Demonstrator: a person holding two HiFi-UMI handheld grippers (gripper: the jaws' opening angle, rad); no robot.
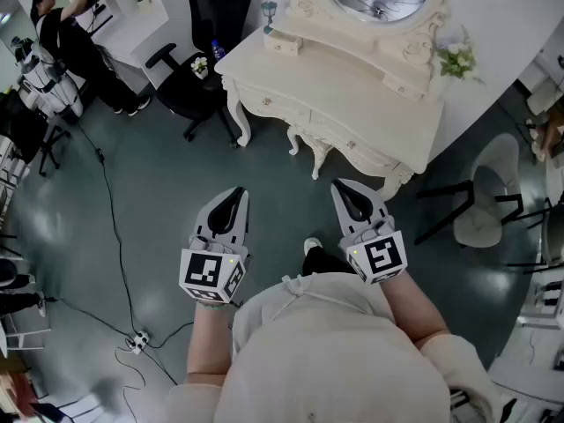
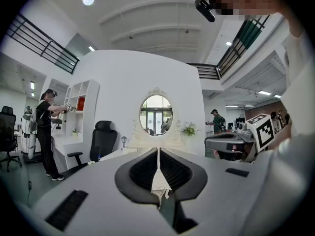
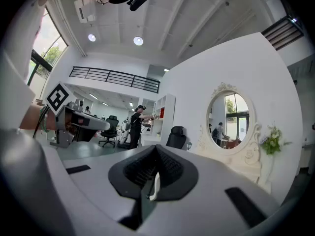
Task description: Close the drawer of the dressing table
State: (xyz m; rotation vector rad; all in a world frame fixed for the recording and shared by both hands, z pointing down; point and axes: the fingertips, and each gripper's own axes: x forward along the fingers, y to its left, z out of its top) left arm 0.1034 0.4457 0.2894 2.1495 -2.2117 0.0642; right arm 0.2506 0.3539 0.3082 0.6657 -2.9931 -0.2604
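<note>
With the left gripper (image 1: 234, 196) and right gripper (image 1: 346, 189) level, jaws together and empty, well short of the dressing table (image 1: 352, 77), step closer and push squarely on the drawer front (image 1: 282, 110) along the table's near edge.

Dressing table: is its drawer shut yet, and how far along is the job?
Done: from the head view no drawer of the cream carved dressing table visibly sticks out, though I can't be sure. In hand: nothing; the left gripper and right gripper are both shut, empty, short of the table. Left: pushing in any drawer that is open.
</note>
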